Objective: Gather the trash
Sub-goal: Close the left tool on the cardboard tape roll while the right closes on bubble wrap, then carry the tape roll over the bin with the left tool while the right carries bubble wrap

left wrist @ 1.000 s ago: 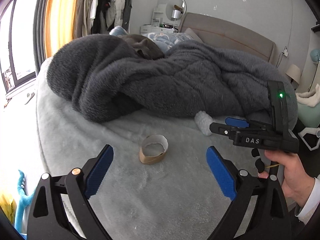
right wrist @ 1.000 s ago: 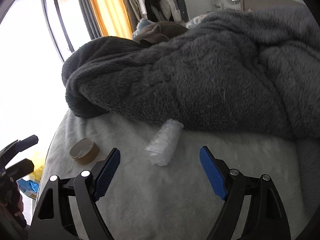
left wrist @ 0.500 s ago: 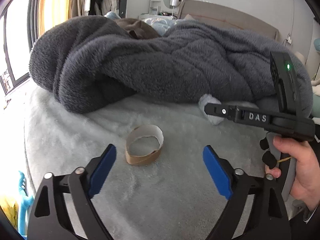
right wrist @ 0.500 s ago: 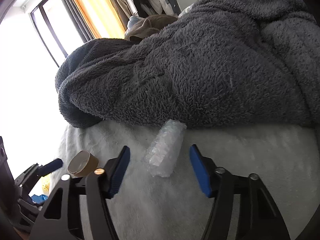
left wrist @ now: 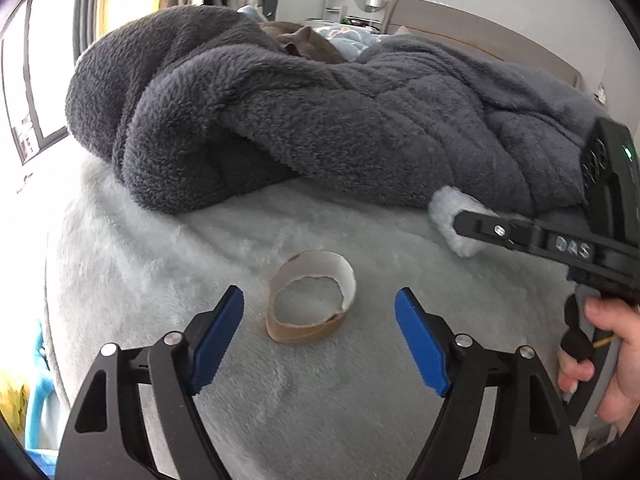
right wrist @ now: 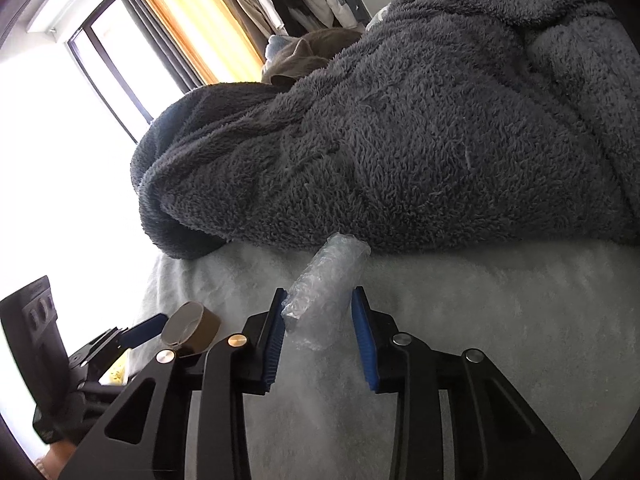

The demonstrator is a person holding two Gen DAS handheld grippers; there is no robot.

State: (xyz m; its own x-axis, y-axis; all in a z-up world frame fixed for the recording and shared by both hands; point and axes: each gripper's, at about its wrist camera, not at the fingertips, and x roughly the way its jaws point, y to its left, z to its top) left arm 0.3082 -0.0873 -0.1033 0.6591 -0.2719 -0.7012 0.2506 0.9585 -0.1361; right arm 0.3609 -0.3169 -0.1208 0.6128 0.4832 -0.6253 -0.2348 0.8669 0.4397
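A torn brown cardboard tape ring point(left wrist: 308, 330) lies on the pale fluffy bed cover point(left wrist: 160, 272). My left gripper point(left wrist: 319, 294) straddles it, jaws closing, pads clear of its sides. A roll of clear bubble wrap point(right wrist: 332, 268) lies at the foot of the dark grey blanket point(right wrist: 400, 140). My right gripper point(right wrist: 319, 293) has the roll's near end between its blue pads, jaws closing, pads right at its sides without visibly squeezing it. In the left wrist view the roll point(left wrist: 446, 216) shows behind a right gripper finger point(left wrist: 492, 230). The ring point(right wrist: 192, 324) also appears in the right wrist view.
The thick grey blanket point(left wrist: 320, 120) is heaped across the bed behind both items. A hand point(left wrist: 612, 360) holds the right gripper at the right edge. A window point(right wrist: 80, 120) and orange curtain point(right wrist: 188, 20) stand to the left, with the bed's edge dropping off there.
Both grippers' jaws have narrowed. The left gripper came down and closer to the cardboard ring. The right gripper's pads closed in on the bubble wrap roll and it rolled slightly.
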